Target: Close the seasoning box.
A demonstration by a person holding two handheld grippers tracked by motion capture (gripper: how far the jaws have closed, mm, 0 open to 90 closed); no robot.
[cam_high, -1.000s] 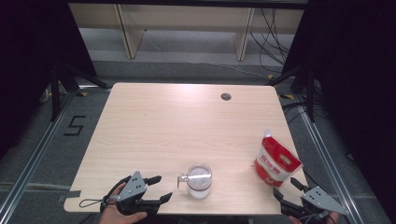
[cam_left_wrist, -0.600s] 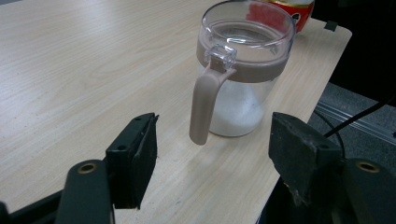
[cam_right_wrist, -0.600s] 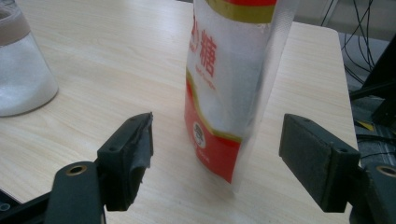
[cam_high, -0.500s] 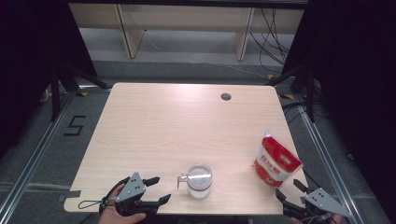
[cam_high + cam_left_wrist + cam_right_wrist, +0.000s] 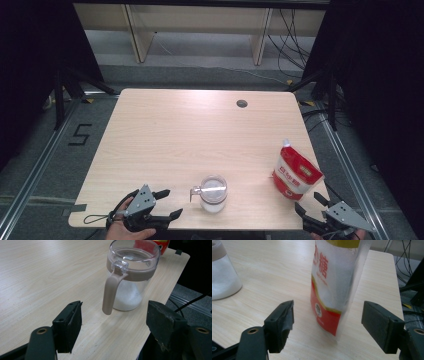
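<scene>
Wooden table (image 5: 165,140): left gripper (image 5: 167,203) jaws, just widening, hold nothing near jar (image 5: 130,277); right gripper (image 5: 328,327) gapes before pouch (image 5: 334,285).

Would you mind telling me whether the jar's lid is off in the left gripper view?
No, the clear lid sits closed on the jar, with its brown handle pointing toward the camera.

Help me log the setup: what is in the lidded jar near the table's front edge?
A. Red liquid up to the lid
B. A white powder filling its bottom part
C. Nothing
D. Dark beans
B: through the clear wall of the jar white powder fills the bottom part.
</scene>
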